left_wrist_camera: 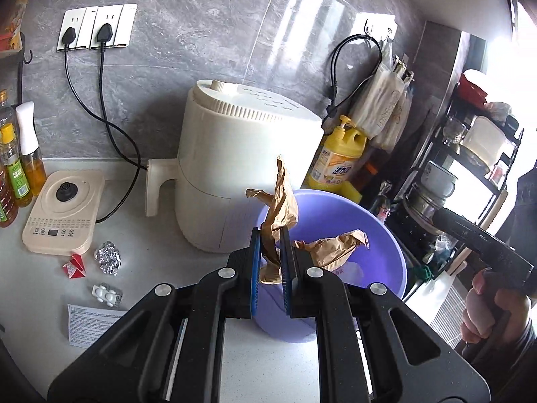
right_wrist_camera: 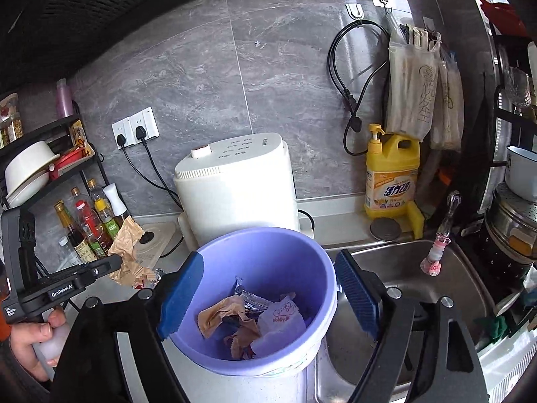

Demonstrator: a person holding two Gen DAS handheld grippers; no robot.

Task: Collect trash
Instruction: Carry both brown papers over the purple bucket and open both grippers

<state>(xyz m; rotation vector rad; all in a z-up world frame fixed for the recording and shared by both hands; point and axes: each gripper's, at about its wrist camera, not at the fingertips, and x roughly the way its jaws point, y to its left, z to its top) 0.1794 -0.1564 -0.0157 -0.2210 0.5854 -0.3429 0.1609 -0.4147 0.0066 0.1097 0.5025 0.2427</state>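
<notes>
The left claw (left_wrist_camera: 271, 252), clenched on crumpled brown paper (left_wrist_camera: 280, 201) standing upright, hangs at the purple bucket's (left_wrist_camera: 386, 235) near rim, while the released right claw (right_wrist_camera: 268, 295) straddles it empty.

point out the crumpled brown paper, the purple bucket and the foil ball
crumpled brown paper (left_wrist_camera: 280, 201), left wrist view, its upper half above the fingers
purple bucket (right_wrist_camera: 268, 235), right wrist view, its far rim
foil ball (left_wrist_camera: 108, 257), left wrist view, its middle

A white air fryer (left_wrist_camera: 241, 168) stands against my grey tiled wall, with a yellow soap bottle (right_wrist_camera: 391, 181) to its right. Oil bottles (left_wrist_camera: 13, 168) crowd the left end of the counter beside a beige kettle base (left_wrist_camera: 63, 211). The steel sink (right_wrist_camera: 419, 288) lies on the right.
</notes>
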